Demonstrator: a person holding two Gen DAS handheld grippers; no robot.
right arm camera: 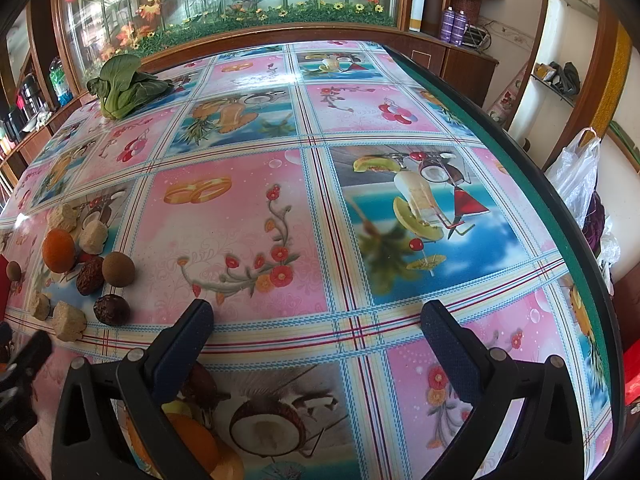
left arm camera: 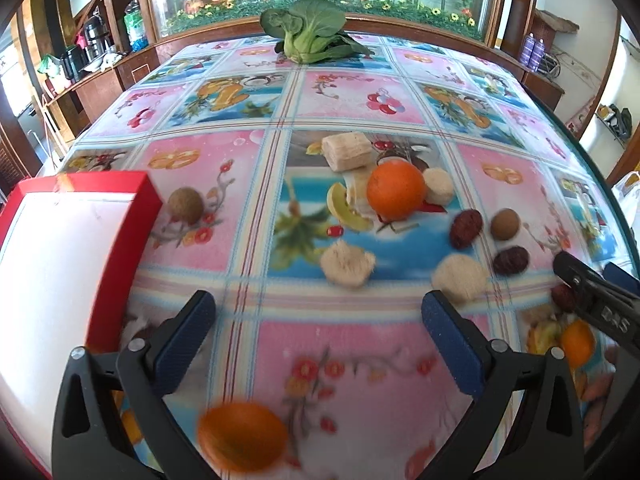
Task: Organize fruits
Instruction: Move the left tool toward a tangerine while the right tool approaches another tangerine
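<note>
My left gripper [left arm camera: 318, 316] is open and empty above the patterned tablecloth. A blurred orange [left arm camera: 242, 436] lies just below it, between the arms. A red box with a white inside [left arm camera: 120, 264] sits at its left. Ahead lie another orange [left arm camera: 396, 195], a round brown longan [left arm camera: 185, 205], a second longan [left arm camera: 505, 224], dark red dates [left arm camera: 465, 229], and beige chunks [left arm camera: 347, 265]. My right gripper [right arm camera: 318, 316] is open and empty over bare cloth. The same fruit pile, with the orange [right arm camera: 59, 250], is at its far left.
A green bok choy [left arm camera: 308, 32] lies at the table's far side, also in the right wrist view [right arm camera: 122, 86]. The right gripper's tip [left arm camera: 592, 296] shows at the left view's right edge. The table's green edge [right arm camera: 520, 152] runs along the right, with plastic bags [right arm camera: 580, 176] beyond.
</note>
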